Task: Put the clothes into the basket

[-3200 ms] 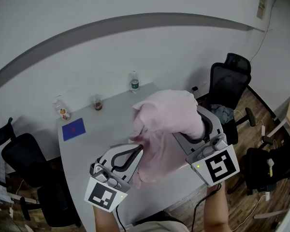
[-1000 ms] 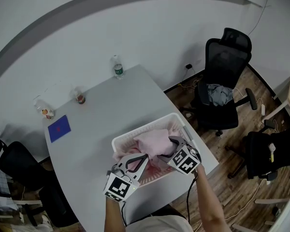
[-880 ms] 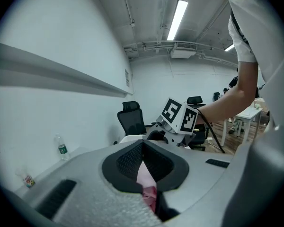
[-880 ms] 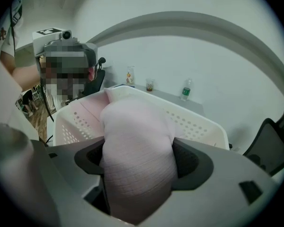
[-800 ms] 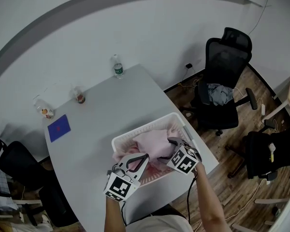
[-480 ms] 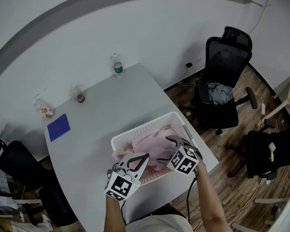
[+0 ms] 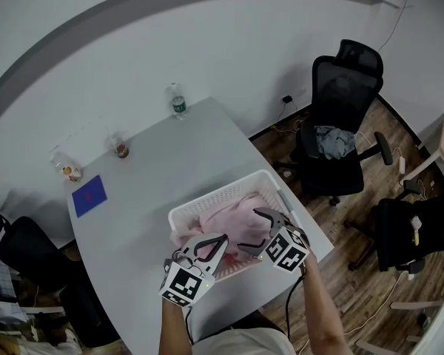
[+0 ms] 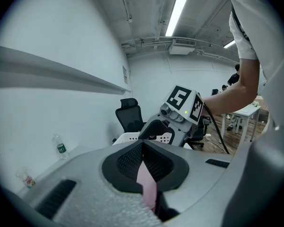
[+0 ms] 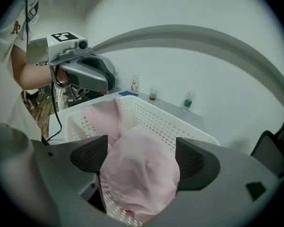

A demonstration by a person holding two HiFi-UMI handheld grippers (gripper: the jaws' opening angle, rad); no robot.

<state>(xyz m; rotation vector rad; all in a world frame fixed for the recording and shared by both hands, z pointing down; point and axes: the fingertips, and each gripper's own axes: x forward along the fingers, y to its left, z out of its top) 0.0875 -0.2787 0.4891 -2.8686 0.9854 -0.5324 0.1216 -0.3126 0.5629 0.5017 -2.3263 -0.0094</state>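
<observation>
the pink cloth lies heaped in the white basket at the edge of the grey worktop, the left claw pinches a fold of it tight, and the right claw has just been opening, its jaws wide around the heap without squeezing it.

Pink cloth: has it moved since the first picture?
Yes. The pink cloth hung high above the table; now it lies in the white basket on it.

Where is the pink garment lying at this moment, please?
In the head view the pink garment lies in the white basket at the near right corner of the grey table, with one fold pinched in the left gripper.
</observation>
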